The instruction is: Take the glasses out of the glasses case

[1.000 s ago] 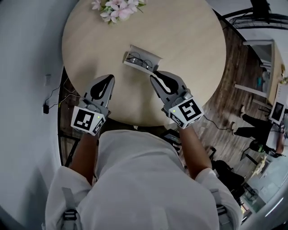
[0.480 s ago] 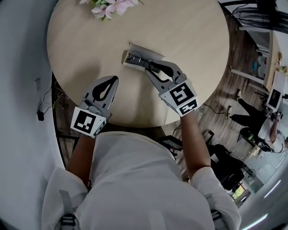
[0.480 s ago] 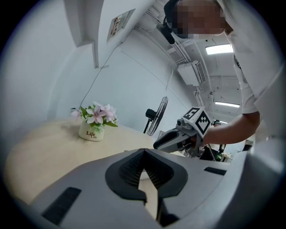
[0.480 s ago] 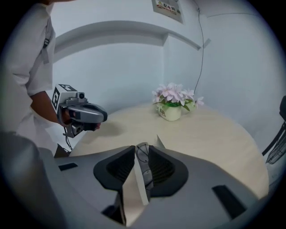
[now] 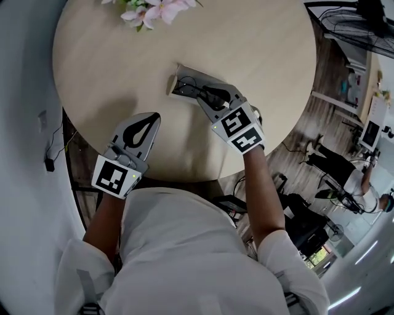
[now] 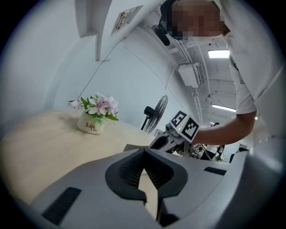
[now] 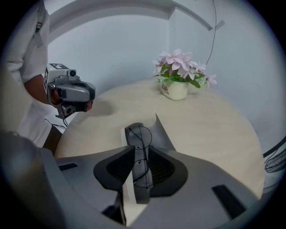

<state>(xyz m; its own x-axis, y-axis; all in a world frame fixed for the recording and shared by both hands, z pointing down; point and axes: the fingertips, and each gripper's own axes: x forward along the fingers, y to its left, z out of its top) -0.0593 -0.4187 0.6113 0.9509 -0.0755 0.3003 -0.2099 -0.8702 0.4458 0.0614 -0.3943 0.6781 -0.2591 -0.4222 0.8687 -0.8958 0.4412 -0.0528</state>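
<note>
- Two jaws of your right gripper [image 7: 138, 150] are drawn in on the glasses [image 7: 140, 134], pinching the thin wire frame near its bridge. One lens shows past the jaw tips toward the flower pot [image 7: 175, 89], and the other lies back between the jaws.
- Those glasses lie lengthwise in the open glasses case [image 7: 161, 134], whose lid stands up along one side.
- In the head view your right gripper [image 5: 209, 97] comes in over the end of the glasses case [image 5: 188, 79] that is farther from the flower pot [image 5: 148, 9].
- Your left gripper [image 6: 145, 150] is clenched, tips meeting, with nothing between them; only tabletop shows through the small gap behind the tips.
- That left gripper [image 5: 152, 115] hovers above the table rim on your side, farther from the flower pot than the case and well apart from the case.
- The table [image 5: 258, 49] is round, with a smooth, pale wood-grain top. The case rests on it between you and the flower pot.
- The flower pot [image 6: 91, 125] is white, holds pink blossoms and sits near the table's far edge.
- Behind the flower pot rises a plain pale wall [image 7: 125, 49].
- To one side of the flower pot stands a fan [image 6: 158, 112].
- Ceiling lights [image 6: 219, 53] glow overhead.
- Around the table, on the side away from the wall, the floor [image 5: 326, 86] is dark wooden planks.
</note>
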